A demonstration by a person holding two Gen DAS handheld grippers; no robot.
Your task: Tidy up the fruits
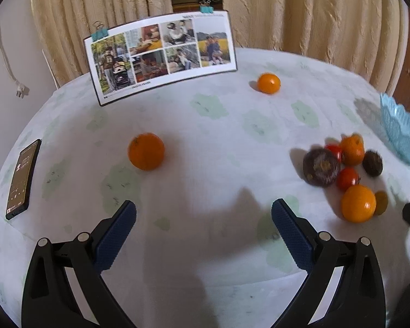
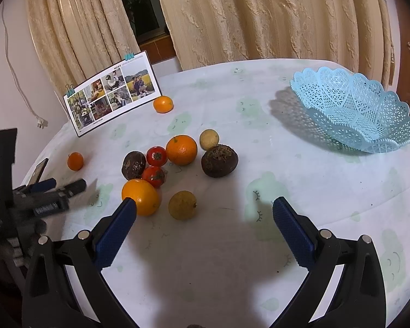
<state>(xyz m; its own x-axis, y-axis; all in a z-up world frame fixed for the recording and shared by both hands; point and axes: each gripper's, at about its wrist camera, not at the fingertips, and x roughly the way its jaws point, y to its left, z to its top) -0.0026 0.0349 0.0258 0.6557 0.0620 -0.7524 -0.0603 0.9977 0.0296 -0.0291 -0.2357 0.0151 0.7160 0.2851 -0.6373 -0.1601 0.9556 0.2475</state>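
A cluster of fruit lies mid-table in the right wrist view: an orange [image 2: 141, 197], another orange [image 2: 181, 149], two tomatoes [image 2: 156, 156], two dark passion fruits [image 2: 219, 160], and two yellowish fruits [image 2: 182, 205]. A lone orange [image 1: 146, 151] lies ahead of my left gripper [image 1: 203, 213], which is open and empty. Another orange [image 1: 269, 83] lies by the photo board. An empty light-blue lattice basket [image 2: 355, 109] stands at the right. My right gripper [image 2: 204, 210] is open and empty, just short of the cluster.
A photo board [image 1: 161, 54] stands at the table's back left. A black phone [image 1: 23, 179] lies near the left edge. Curtains hang behind the round table [image 2: 287, 180]. The left gripper shows at the left of the right wrist view [image 2: 65, 187].
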